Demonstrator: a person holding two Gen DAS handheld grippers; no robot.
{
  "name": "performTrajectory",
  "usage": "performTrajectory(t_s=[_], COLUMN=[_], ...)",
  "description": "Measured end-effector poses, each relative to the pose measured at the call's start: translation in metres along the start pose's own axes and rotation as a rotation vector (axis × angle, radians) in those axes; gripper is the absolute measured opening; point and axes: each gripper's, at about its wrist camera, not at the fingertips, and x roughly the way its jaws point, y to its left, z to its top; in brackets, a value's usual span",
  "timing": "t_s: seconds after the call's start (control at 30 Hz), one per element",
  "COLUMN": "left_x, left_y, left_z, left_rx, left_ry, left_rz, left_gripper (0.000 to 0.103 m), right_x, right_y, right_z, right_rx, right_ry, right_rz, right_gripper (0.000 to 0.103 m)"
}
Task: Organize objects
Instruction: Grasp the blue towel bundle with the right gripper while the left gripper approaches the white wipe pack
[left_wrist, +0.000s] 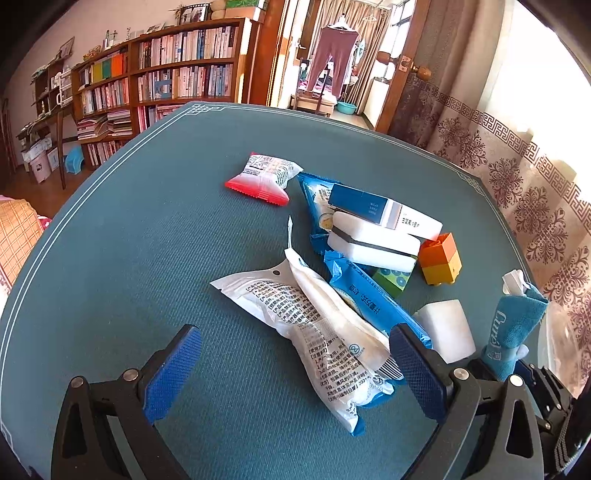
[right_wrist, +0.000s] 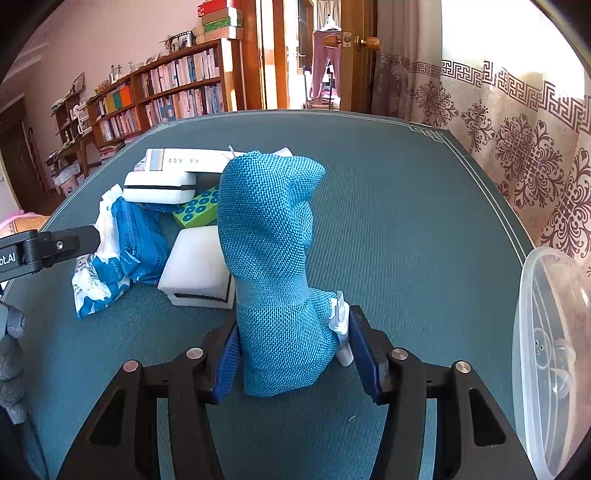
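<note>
While the right gripper (right_wrist: 291, 354) clamps the base of a teal cloth (right_wrist: 269, 236), the bundle stands upright between its fingers (right_wrist: 225, 362), its white label pressed against the right pad. Held low like this, I judge, it can be carried without dragging and dropped in one piece.

Off to the right of those fingers lies a clear tub (right_wrist: 546, 354), tipped toward the camera. Something small and see-through seems to sit inside, though I cannot tell what; none of the pile is in it. It looks the likely home for the cloth.

Ahead and left of the fingers is the clutter: a white sponge (right_wrist: 199, 258) just beside the cloth, a blue packet (right_wrist: 129, 236), a green block (right_wrist: 195, 210), and a box (right_wrist: 184, 160) stacked on a second sponge.

Meanwhile the left gripper (left_wrist: 295, 369) hovers with fingers wide and gripping nothing. A white pouch (left_wrist: 314, 321) lies between them on the table (left_wrist: 147, 240), overlapping the blue packet under the right finger. Farther ahead rest a red-edged packet (left_wrist: 264, 177) and an orange block (left_wrist: 441, 260). That pouch seems its next pick.
</note>
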Motion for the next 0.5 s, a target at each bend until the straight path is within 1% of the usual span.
performTrajectory(t_s=[0.1,0.23,0.43,0.5], left_x=[0.002,0.002,-0.004,-0.005], left_y=[0.004,0.01,0.021,0.026], left_z=[0.002,0.001,-0.002,-0.002], left_rx=[-0.021,-0.02,0.042,0.046], left_ry=[0.012,0.015,0.006,0.005], left_rz=[0.005,0.022,0.106,0.13], left_gripper=[0.103,0.103,0.103,0.103], right_x=[0.001,0.001,0.002,0.002], right_y=[0.0,0.0,0.0,0.0], right_z=[0.0,0.0,0.0,0.0], right_rx=[0.003,0.006,0.007,0.005], right_ry=[0.001,0.002,0.002,0.003], right_rz=[0.003,0.006,0.006,0.005], right_gripper=[0.055,0.055,0.055,0.055])
